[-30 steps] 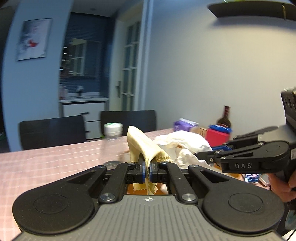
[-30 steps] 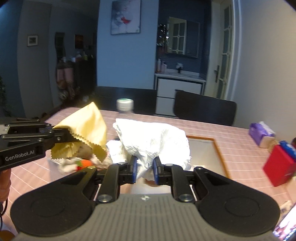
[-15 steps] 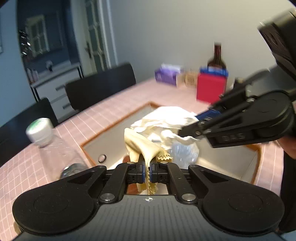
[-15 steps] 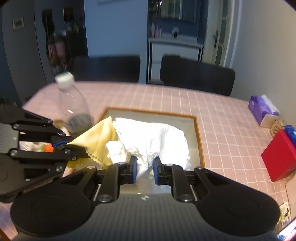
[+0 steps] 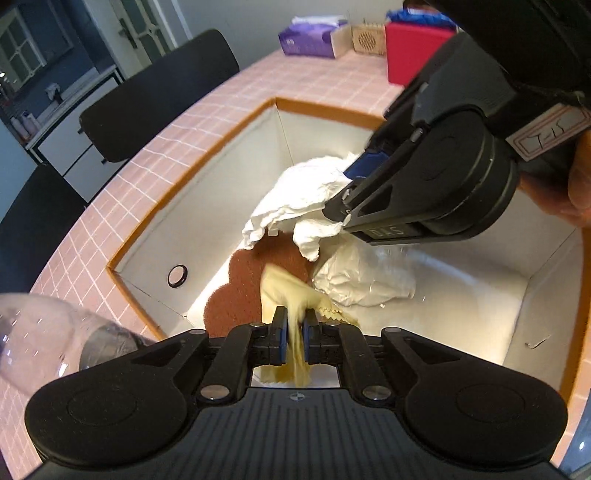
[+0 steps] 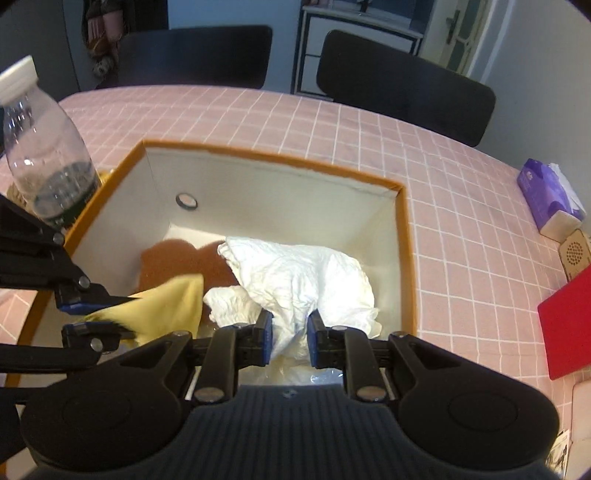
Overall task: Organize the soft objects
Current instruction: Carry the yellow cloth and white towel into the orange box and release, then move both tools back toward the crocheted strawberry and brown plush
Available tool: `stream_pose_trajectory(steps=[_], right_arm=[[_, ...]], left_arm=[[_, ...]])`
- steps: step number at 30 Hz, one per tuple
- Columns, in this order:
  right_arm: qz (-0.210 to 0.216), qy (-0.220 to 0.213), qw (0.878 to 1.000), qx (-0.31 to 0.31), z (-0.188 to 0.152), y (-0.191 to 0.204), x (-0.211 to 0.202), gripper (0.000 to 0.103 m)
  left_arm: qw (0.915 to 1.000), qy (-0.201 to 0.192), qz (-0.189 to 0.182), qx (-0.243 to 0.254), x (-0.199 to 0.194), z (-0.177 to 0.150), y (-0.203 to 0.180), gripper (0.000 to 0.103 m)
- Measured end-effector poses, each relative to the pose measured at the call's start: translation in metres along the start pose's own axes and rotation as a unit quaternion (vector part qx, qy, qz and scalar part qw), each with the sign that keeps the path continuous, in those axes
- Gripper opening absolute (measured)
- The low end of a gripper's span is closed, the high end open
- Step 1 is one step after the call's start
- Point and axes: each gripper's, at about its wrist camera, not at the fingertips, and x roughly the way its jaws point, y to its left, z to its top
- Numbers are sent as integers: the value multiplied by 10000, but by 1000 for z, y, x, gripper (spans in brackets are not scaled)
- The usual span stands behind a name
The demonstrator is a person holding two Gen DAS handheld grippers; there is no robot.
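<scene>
Two crumpled cloths hang above orange-rimmed box.

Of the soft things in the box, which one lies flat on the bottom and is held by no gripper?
The brown scalloped pad. It lies flat on the box floor, while the yellow cloth and the white cloth are each pinched by a gripper.

A home dining room: a pink checked table with black chairs, a white cabinet, a glazed door.
</scene>
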Motion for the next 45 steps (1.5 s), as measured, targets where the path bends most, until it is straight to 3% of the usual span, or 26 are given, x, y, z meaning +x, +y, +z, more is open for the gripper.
stream_pose_trajectory(steps=[8, 12, 14, 18, 31, 36, 38, 45], right_arm=[[-40, 211, 9997, -91, 4, 0, 16, 26], [-67, 197, 9997, -134, 3, 3, 14, 34], [-79, 145, 9997, -185, 3, 6, 8, 43], [-139, 16, 9995, -270, 3, 11, -5, 48], [-399, -392, 9981, -260, -15, 30, -63, 72], [-472, -675, 9966, -63, -28, 48, -85, 74], [-488, -829, 9953, 74, -35, 57, -95, 79], [-391, -1341, 9901, 157, -57, 100, -123, 81]], left_arm=[[9987, 390, -54, 309, 18, 4, -7, 12], [9984, 458, -47, 323, 20, 3, -9, 35], [9985, 419, 4, 348, 19, 3, -10, 40], [9985, 321, 108, 421, 13, 2, -12, 58], [9989, -284, 71, 377, -36, -9, -23, 63], [9972, -665, 104, 321, -63, -21, -30, 63], [9961, -840, 97, 255, -73, -29, -32, 63], [9905, -1351, 160, -199, -106, -66, -27, 63]])
